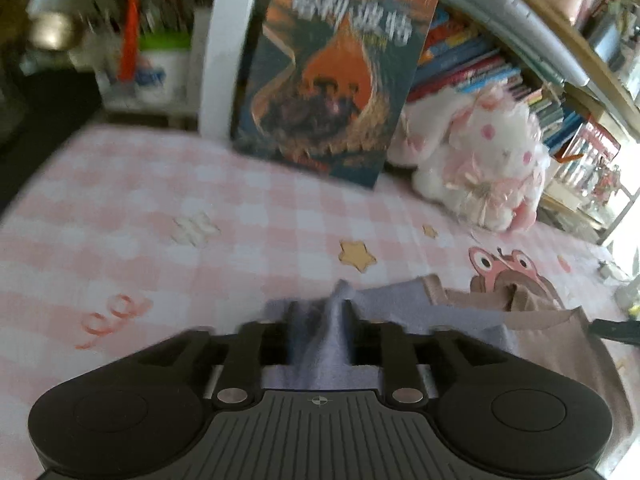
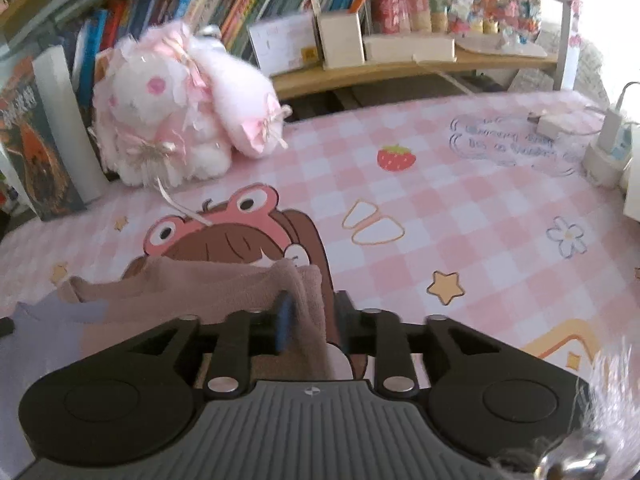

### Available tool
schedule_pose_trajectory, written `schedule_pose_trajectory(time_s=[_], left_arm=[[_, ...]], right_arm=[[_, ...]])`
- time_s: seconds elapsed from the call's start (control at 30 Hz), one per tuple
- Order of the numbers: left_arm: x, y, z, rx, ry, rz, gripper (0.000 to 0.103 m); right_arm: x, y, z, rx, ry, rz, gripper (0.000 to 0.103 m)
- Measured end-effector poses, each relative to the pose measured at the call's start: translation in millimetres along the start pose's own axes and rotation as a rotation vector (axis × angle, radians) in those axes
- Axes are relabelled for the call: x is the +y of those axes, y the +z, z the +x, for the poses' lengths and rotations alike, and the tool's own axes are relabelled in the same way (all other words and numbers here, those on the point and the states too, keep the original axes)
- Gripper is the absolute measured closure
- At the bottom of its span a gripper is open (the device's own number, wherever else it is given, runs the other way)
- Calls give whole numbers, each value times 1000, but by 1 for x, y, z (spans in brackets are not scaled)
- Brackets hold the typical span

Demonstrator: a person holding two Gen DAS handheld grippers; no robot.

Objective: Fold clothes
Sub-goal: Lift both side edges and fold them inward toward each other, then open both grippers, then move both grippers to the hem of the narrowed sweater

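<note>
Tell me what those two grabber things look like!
Both look alike. The left gripper and the right gripper are black, each with two big round bumps, a grey ribbed middle with a small crosshair mark, and silver rivets on black link bars. The right one has a blue pad on one of its jaws. No cables or sleeves show.

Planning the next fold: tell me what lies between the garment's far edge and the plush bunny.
In the right wrist view, only bare pink checked table cover with its printed frog-hat cartoon lies between the garment and the plush bunny.
</note>
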State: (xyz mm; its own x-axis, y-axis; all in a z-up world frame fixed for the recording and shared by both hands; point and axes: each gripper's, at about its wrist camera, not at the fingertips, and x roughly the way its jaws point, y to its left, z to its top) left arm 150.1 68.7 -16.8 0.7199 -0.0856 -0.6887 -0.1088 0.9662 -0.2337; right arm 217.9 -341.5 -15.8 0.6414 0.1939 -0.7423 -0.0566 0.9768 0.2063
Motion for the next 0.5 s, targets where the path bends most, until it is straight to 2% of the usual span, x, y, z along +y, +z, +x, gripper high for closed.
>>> schedule_pose_trajectory(time_s=[0.03, 0.13, 0.27, 0.33, 0.5], left_arm=[[-2, -1, -9, -25, 17, 17, 59], [-8, -9, -36, -65, 28, 41, 58], [-18, -28, -60, -72, 50, 21, 56], [-25, -39, -70, -73, 68, 8, 50], [-46, -68, -88, -56, 120, -27, 47]], right_arm=[[0, -1, -6, -6, 7, -11, 72], [0, -8, -24, -12, 14, -65, 69], [-4, -22, -43, -1, 30, -110, 69], [-8, -30, -52, 7, 40, -127, 68], [-19, -46, -68, 45, 76, -203, 61]])
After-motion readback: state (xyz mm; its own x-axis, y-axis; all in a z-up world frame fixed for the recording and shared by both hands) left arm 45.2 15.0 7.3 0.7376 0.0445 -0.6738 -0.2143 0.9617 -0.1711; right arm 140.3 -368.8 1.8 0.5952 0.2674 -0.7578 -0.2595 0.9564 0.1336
